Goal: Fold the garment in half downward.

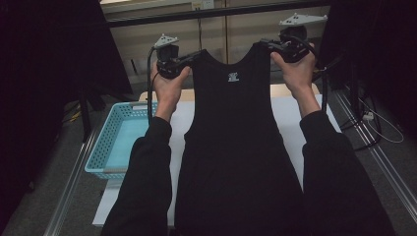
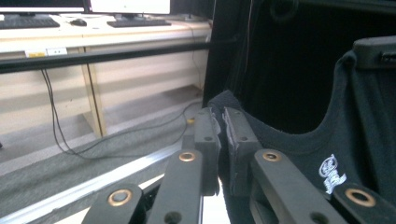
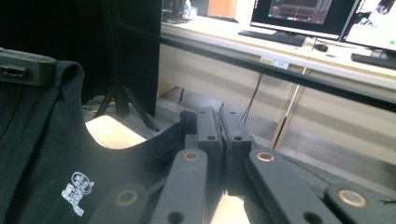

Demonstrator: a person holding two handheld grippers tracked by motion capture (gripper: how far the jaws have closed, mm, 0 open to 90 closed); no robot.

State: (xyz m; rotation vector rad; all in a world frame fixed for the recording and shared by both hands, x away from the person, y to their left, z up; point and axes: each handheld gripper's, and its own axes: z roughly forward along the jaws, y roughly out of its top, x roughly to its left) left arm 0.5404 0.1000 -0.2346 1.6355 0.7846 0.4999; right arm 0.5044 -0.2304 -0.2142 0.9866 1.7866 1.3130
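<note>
A black sleeveless top (image 1: 233,142) with a small white logo (image 1: 233,77) at the neck hangs upright above the table, held by both shoulder straps. My left gripper (image 1: 195,55) is shut on the left strap, with the person's hand wrapped around its body. My right gripper (image 1: 264,44) is shut on the right strap. In the left gripper view the jaws pinch the strap (image 2: 223,105), and the top (image 2: 336,140) stretches off to the right. In the right gripper view the jaws clamp the other strap (image 3: 184,122), and the top (image 3: 51,158) falls away to the left.
A light blue plastic basket (image 1: 105,142) sits at the left on the white table (image 1: 290,123). Dark curtains hang at both sides. A black rail (image 1: 206,14) crosses behind. Desks with monitors (image 3: 299,16) and keyboards stand beyond it. Cables lie on the floor at the right.
</note>
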